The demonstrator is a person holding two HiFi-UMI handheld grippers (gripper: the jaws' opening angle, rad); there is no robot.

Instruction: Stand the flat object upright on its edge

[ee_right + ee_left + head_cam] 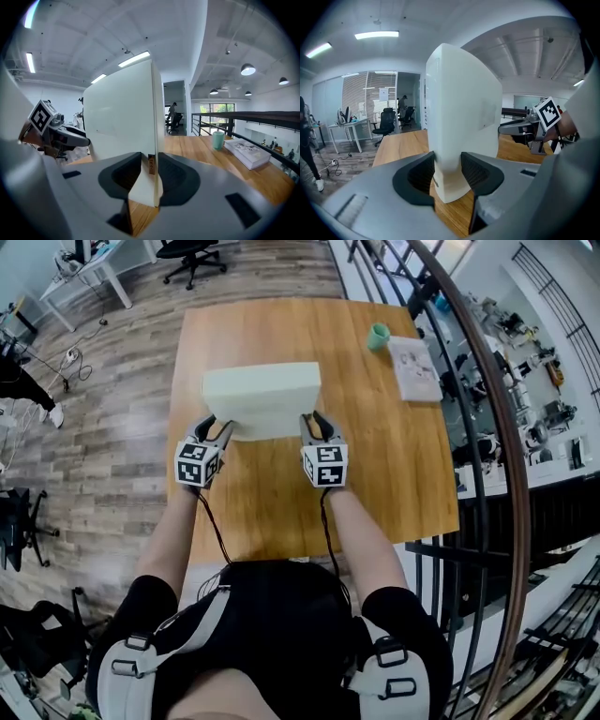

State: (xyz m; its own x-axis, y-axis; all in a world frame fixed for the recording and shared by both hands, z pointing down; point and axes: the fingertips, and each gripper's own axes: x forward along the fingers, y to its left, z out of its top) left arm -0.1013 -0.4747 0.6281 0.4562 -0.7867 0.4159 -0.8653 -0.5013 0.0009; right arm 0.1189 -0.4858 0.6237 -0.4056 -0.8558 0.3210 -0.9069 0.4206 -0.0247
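Head view: left hand-held gripper and right hand-held gripper clamp the upright white slab on the counter; green cup and booklet lie well apart beyond.

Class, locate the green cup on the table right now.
In the head view, the green cup stands near the wooden table's far right corner, just left of the book.

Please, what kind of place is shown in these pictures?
Most likely an open-plan office or lab: a black office chair and white desk, a glass partition with blinds, and a metal railing beside the wooden table.
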